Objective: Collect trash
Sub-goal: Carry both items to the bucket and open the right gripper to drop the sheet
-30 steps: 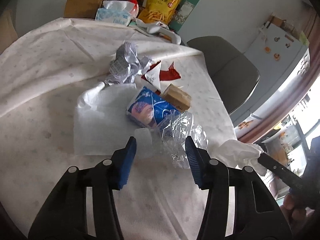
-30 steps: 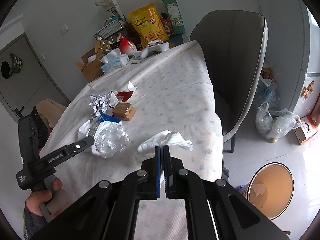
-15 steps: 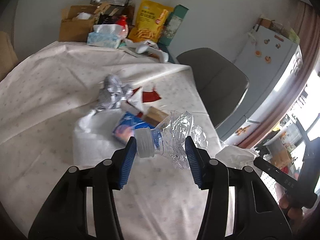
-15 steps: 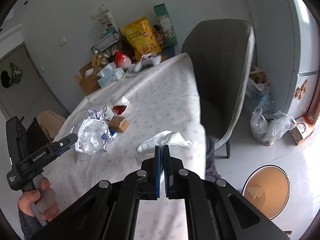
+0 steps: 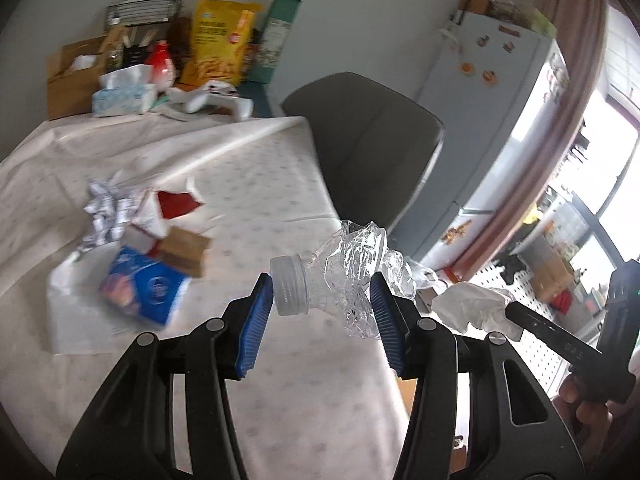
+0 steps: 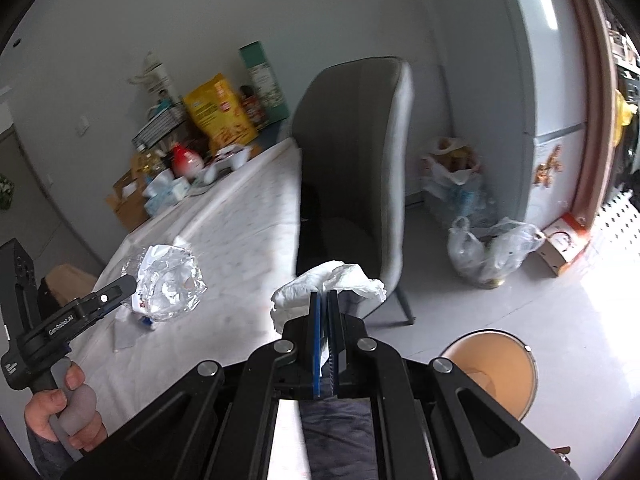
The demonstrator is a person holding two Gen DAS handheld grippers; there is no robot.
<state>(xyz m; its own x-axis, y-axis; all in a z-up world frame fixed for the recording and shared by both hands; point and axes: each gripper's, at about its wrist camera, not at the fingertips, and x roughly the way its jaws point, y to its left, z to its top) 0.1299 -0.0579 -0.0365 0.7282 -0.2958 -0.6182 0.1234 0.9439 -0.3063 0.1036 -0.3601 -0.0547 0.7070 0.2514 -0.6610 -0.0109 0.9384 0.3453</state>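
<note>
Left gripper (image 5: 320, 312) is clamping a crushed clear bottle (image 5: 344, 280) sideways: cap (image 5: 288, 284) against the left pad, crumpled body against the right. Jaws are standing about half spread because the bottle fills the gap. It is hanging in the air past the table (image 5: 248, 184) edge, nothing under it but floor and cloth.

Right gripper (image 6: 325, 300) is pinching a white tissue (image 6: 328, 280) with jaws pressed nearly flat together; thin paper needs that. Most of the wad is sticking out above and to the left of the tips, so the hold is on one fold only. It is hanging just in front of the chair (image 6: 352, 160).

Both are pointing off the table toward the floor side, where the bin (image 6: 492, 372) is sitting open, low right in the right view. Judging: one item per hand is being carried to a single drop, saving a trip.

Trash waiting on the table: foil wad (image 5: 104, 216), red-and-white wrapper (image 5: 172, 204), brown box (image 5: 186, 248), blue packet (image 5: 144, 288), all on or beside a napkin (image 5: 80, 320). Snacks and tissue box at the far end look like keepers, not trash.

Risk: the tissue could slip from that one-fold pinch.
</note>
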